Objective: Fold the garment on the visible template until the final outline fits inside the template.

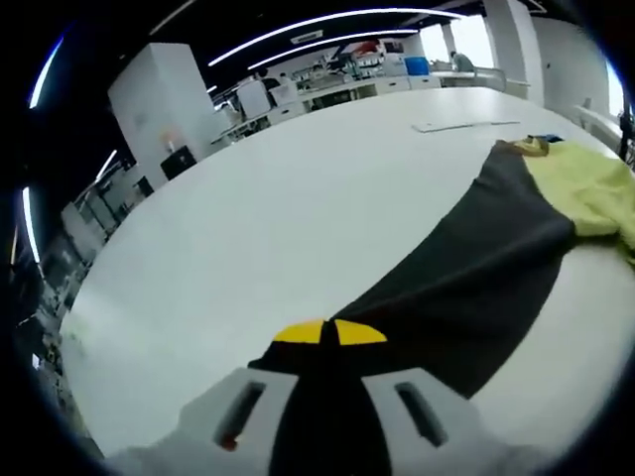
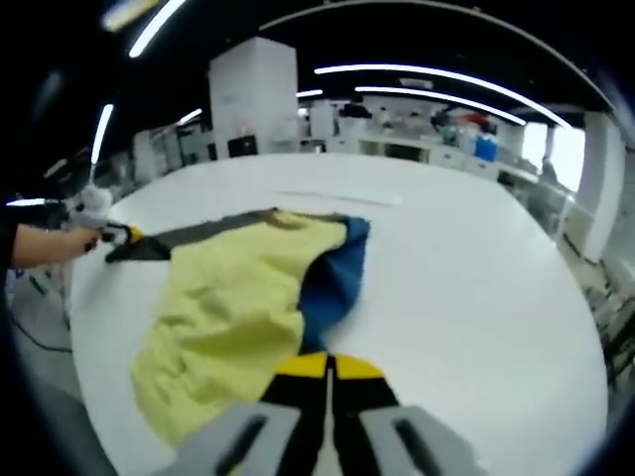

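Jaws of the left gripper are clenched on the dark sleeve of the garment, pulled out straight near the counter's edge. Jaws of the right gripper grasp the garment's blue part, its yellow body spread toward the near edge. Wide bare counter lies beyond; a thin pale strip rests far across.

garment: soft matt cloth, creased, in pale yellow, blue and dark grey panels. table: smooth white surface with a faint satin sheen. left gripper and right gripper: matt grey plastic jaws, yellow smooth tips.
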{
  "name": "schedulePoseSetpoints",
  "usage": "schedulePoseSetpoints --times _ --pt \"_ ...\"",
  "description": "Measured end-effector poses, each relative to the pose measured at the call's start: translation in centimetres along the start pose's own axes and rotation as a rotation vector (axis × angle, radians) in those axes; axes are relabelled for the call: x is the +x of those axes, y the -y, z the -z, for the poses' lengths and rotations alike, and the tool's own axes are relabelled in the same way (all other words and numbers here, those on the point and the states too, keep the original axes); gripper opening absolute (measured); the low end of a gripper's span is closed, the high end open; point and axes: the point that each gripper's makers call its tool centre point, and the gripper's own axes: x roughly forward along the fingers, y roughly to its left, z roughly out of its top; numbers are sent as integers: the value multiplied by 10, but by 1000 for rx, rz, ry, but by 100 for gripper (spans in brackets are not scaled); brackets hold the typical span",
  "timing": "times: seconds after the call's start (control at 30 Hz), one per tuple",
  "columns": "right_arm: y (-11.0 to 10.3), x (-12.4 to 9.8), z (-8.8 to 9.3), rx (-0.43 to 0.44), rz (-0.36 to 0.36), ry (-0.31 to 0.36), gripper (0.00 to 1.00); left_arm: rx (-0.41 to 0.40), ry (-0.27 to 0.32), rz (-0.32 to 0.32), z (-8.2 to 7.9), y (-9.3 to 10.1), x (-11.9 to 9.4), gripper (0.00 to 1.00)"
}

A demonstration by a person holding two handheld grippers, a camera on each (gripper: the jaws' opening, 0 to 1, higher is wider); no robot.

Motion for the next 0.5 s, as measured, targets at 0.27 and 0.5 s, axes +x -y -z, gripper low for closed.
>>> schedulePoseSetpoints --times 0.27,0.5 --pt "34 -4 2 39 62 -3 0 13 -2 -11 -6 -8 13 0" --pt "59 -7 -1 47 114 -2 0 50 -12 -2 -14 -10 22 0"
